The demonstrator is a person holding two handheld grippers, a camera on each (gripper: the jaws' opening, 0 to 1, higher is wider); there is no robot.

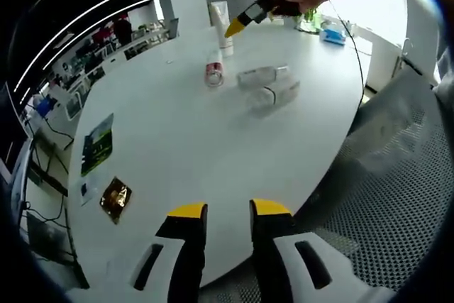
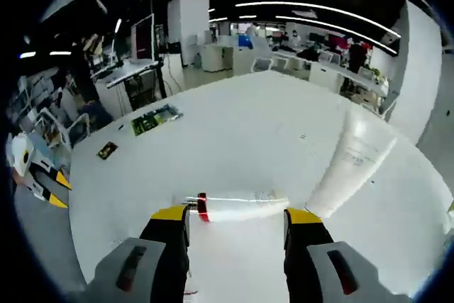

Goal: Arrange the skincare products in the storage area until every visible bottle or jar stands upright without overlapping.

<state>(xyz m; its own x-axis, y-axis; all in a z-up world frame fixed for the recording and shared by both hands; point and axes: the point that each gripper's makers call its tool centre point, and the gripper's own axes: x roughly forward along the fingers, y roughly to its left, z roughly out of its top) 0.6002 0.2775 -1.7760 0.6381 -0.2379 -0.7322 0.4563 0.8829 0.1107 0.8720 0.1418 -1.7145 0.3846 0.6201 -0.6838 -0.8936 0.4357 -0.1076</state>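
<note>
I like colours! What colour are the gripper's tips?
Yellow tips on the left gripper, clearest in the left gripper view.

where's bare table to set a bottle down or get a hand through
Free: the broad white tabletop between the left tool and the lying bottles, bordered on one side by the green leaflet and foil packet. Crowded: the far cluster, where the red-banded bottle, two clear bottles and the upright white tube sit under the right tool.

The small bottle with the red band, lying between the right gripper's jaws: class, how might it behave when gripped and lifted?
The small bottle lies on its side on the smooth white table, so a nudge would probably roll it. Its glossy, rounded body may slip between the open right gripper jaws. It looks light for its size.
</note>
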